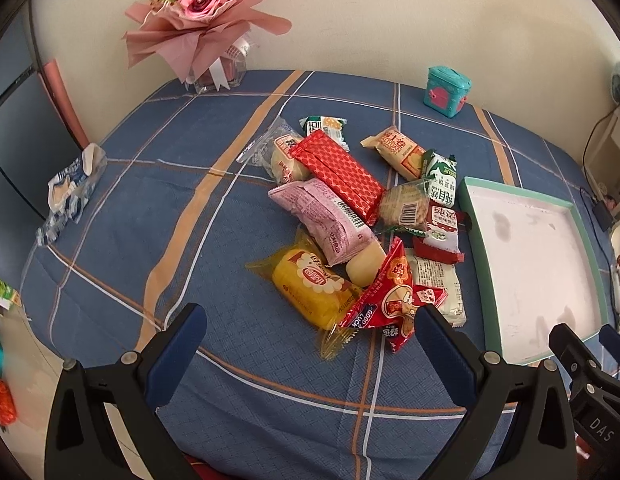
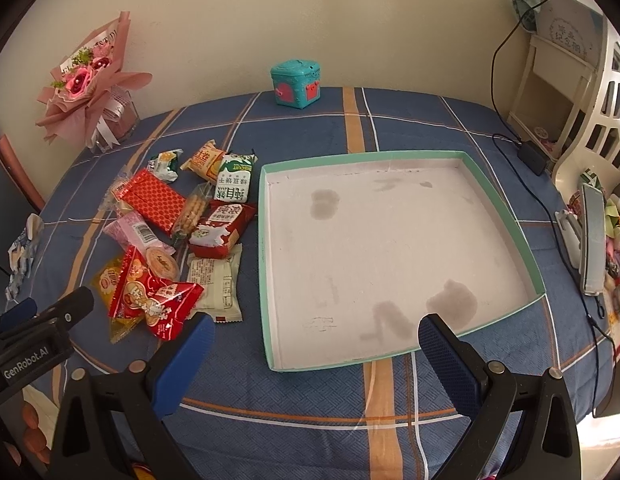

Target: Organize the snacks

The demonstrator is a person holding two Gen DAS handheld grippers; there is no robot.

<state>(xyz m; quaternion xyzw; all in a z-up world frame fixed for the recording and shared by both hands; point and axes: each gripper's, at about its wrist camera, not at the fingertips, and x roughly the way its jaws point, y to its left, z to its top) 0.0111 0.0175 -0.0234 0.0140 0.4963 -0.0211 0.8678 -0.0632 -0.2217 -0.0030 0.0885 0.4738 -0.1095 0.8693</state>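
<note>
A pile of wrapped snacks lies on the blue plaid tablecloth: a yellow cake pack (image 1: 310, 286), a red triangular pack (image 1: 390, 300), a pink pack (image 1: 330, 222), a long red wafer pack (image 1: 338, 172) and several more. A shallow teal-rimmed tray (image 2: 506, 208) with a bare white floor stands right of the pile (image 2: 182, 236). My left gripper (image 1: 310, 324) is open and empty, hovering just before the yellow and red packs. My right gripper (image 2: 316, 336) is open and empty over the tray's near edge.
A pink flower bouquet (image 1: 206, 12) in a glass vase stands at the back left. A small teal box (image 2: 296, 86) sits by the wall. A crumpled blue-white wrapper (image 1: 70, 192) lies at the left table edge. Cables and white furniture (image 2: 550, 92) are on the right.
</note>
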